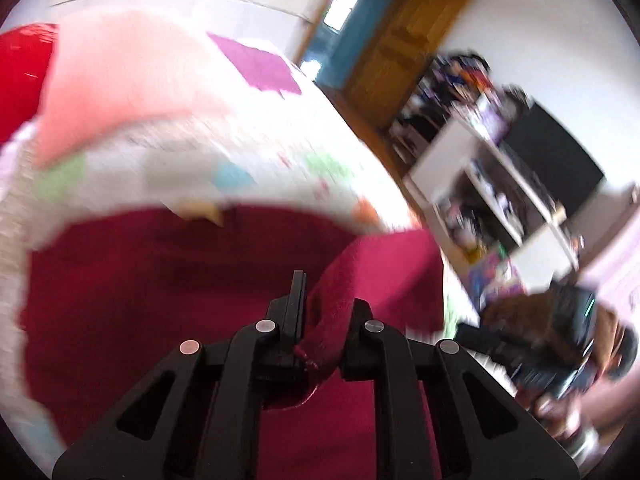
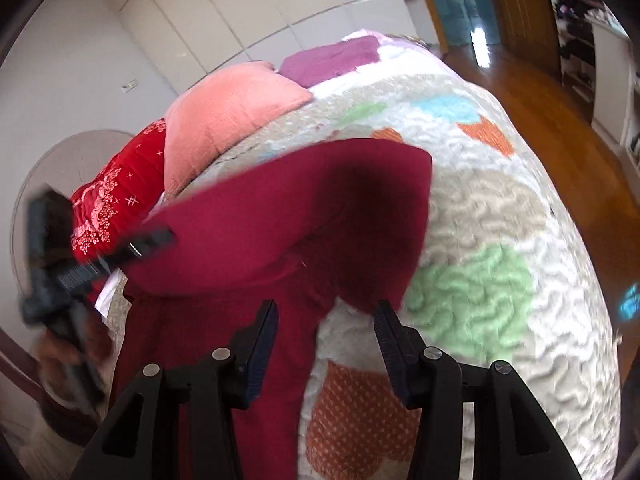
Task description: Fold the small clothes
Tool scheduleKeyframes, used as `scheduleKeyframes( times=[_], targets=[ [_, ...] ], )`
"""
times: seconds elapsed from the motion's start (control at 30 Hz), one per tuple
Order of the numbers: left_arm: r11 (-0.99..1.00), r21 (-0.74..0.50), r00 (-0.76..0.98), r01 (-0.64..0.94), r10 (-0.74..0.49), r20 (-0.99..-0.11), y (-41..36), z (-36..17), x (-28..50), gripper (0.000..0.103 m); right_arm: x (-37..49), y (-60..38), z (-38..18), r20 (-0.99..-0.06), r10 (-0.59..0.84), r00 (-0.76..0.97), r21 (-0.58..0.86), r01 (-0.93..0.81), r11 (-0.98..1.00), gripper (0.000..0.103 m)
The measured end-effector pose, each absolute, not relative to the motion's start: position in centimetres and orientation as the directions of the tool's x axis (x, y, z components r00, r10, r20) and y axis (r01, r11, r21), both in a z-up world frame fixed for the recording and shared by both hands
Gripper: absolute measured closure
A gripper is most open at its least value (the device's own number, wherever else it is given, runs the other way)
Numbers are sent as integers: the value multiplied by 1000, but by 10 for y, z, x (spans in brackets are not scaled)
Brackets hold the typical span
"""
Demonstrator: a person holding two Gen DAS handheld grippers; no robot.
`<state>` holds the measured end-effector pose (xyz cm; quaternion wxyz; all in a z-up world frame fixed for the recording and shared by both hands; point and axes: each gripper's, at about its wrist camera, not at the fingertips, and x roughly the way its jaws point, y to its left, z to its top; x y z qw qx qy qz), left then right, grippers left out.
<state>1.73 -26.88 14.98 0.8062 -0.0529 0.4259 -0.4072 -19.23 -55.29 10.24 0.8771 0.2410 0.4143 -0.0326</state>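
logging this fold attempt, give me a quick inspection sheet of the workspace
surface: bed with a patchwork quilt
job's things: dark red garment spread on the quilt, one edge lifted
clutter: pink pillow, red embroidered pillow, purple cloth
grippers: left gripper shut on a fold of the garment; right gripper open over its edge
cables: nothing seen
surroundings: white wardrobe, wooden floor, cluttered shelves

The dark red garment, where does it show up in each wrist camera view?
Left wrist view: the dark red garment fills the lower centre, a fold pinched in the left gripper.
Right wrist view: it lies centre-left, ahead of the open right gripper.
Shared landmark: the pink pillow on the patchwork quilt.
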Motion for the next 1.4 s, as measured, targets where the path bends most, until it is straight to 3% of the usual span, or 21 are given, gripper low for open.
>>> scheduleKeyframes(
  times=[0.17,0.3,0.5,0.63,0.7,0.83,0.87,1.0,1.1,1.23,1.3,1.4],
  targets=[
    [786,-365,426,500,-590,-686,-205,172,63,92,-155,-530,103,-739,136,660,349,201,916,55],
    [819,-414,364,398,-555,-748,-160,134,86,92,-127,-515,92,-754,177,633,354,163,921,55],
    [862,-388,316,327,-486,-815,-141,73,92,92,-102,-502,92,-756,104,647,271,165,948,55],
    [852,-448,306,270,-517,-800,-130,64,100,88,-73,-504,59,-861,52,506,178,204,963,55],
    [859,-433,349,273,-508,-788,-129,75,97,83,-76,-511,64,-839,75,538,225,219,949,54],
    [860,-438,414,263,-510,-754,-119,90,90,57,-83,-517,80,-795,59,603,250,238,939,52],
    [845,-465,404,265,-535,-742,-116,90,86,56,-85,-514,84,-791,91,605,277,222,935,52],
    [823,-501,389,270,-569,-725,-118,85,81,54,-106,-477,101,-711,264,651,359,13,933,52],
    [810,-528,367,255,-587,-722,-121,79,79,54,-106,-442,103,-709,266,652,271,-97,958,52],
    [785,-551,345,282,-619,-705,-131,79,77,54,-83,-405,89,-752,218,623,127,-187,974,60],
    [785,-550,331,284,-619,-712,-138,74,81,59,-66,-396,76,-783,196,590,95,-197,976,62],
    [799,-530,329,284,-601,-729,-143,70,85,74,-52,-394,64,-804,146,576,43,-190,981,69]
  ],
)
